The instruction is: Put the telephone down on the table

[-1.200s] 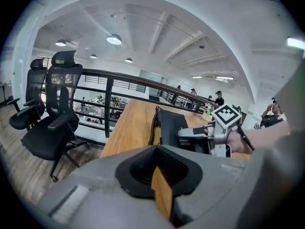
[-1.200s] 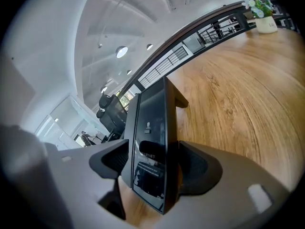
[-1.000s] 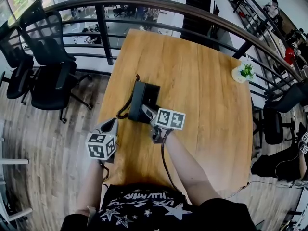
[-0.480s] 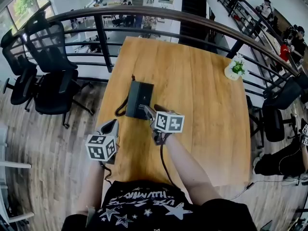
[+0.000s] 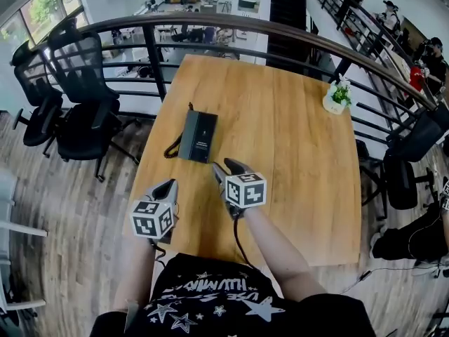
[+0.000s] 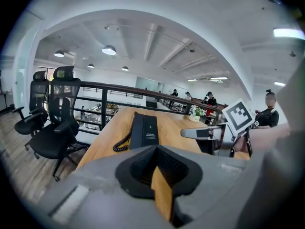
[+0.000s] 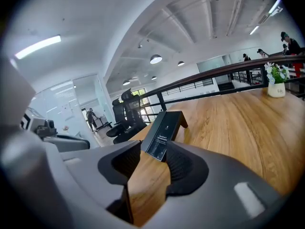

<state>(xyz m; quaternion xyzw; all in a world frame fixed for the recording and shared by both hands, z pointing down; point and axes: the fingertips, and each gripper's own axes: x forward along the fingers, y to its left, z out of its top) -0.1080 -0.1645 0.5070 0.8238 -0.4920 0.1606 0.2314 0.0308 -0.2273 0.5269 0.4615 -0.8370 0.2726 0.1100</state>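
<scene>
The black telephone (image 5: 198,136) lies flat on the wooden table (image 5: 295,139), its coiled cord trailing off its left side. It also shows in the left gripper view (image 6: 144,131) and the right gripper view (image 7: 164,130), ahead of the jaws and apart from them. My right gripper (image 5: 226,167) hovers a short way nearer than the phone; its jaws are closing with only bare table showing in the gap (image 7: 153,149). My left gripper (image 5: 168,185) hangs at the table's left edge, its tips together and empty (image 6: 157,149).
A small potted plant (image 5: 337,95) stands at the table's far right corner. A dark metal railing (image 5: 231,25) curves round the far side. Black office chairs (image 5: 70,97) stand on the wood floor to the left.
Both grippers have drawn back toward the person and risen, away from the telephone. The right gripper, which was at the phone's near end, has left it and narrowed its jaws.
</scene>
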